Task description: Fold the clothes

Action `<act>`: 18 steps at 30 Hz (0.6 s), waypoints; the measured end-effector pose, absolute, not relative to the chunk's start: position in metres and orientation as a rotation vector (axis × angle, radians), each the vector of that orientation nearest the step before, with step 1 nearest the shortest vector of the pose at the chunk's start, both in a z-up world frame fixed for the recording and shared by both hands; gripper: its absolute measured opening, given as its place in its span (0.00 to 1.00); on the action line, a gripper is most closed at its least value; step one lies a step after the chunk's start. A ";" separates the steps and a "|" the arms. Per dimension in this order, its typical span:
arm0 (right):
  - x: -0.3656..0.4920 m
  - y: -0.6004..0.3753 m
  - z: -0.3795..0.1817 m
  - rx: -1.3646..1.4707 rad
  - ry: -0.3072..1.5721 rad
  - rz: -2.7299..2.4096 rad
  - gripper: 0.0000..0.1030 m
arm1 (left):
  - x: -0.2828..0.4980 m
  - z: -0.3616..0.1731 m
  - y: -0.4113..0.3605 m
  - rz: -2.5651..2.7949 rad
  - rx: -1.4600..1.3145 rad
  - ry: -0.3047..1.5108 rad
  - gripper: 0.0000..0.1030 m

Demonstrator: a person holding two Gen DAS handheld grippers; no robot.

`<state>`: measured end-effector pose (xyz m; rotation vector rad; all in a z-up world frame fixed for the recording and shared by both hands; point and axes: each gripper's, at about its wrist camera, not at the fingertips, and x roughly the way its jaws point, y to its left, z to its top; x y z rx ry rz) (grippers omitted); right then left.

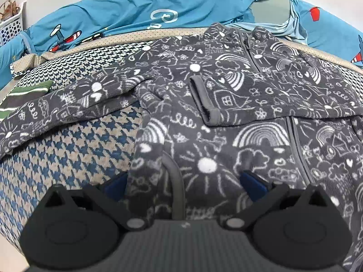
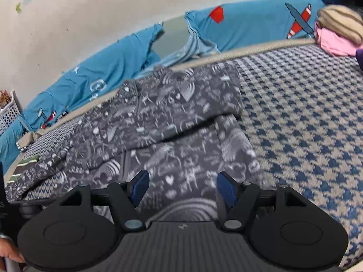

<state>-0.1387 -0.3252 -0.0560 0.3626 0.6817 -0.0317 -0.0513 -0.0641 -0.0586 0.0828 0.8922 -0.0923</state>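
Note:
A dark grey fleece jacket with white doodle prints and a front zip lies flat on the houndstooth bed cover. One sleeve is folded across its chest, with the cuff near the middle. The other sleeve stretches out to the left. My left gripper stands open at the jacket's lower left part, with fabric and a grey hem lying between its blue fingers. In the right wrist view my right gripper is open just above the jacket near its lower right part, and its pads are not pressing on the cloth.
Blue bedding with plane prints is bunched along the wall behind. A green striped garment lies at the far left, by a white basket. Beige and pink folded clothes sit at the back right. A hand shows at the lower left.

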 end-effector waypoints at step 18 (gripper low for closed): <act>-0.150 -0.309 -0.072 0.234 0.718 -0.024 0.71 | -0.062 -0.060 -0.059 -0.081 0.054 0.878 1.00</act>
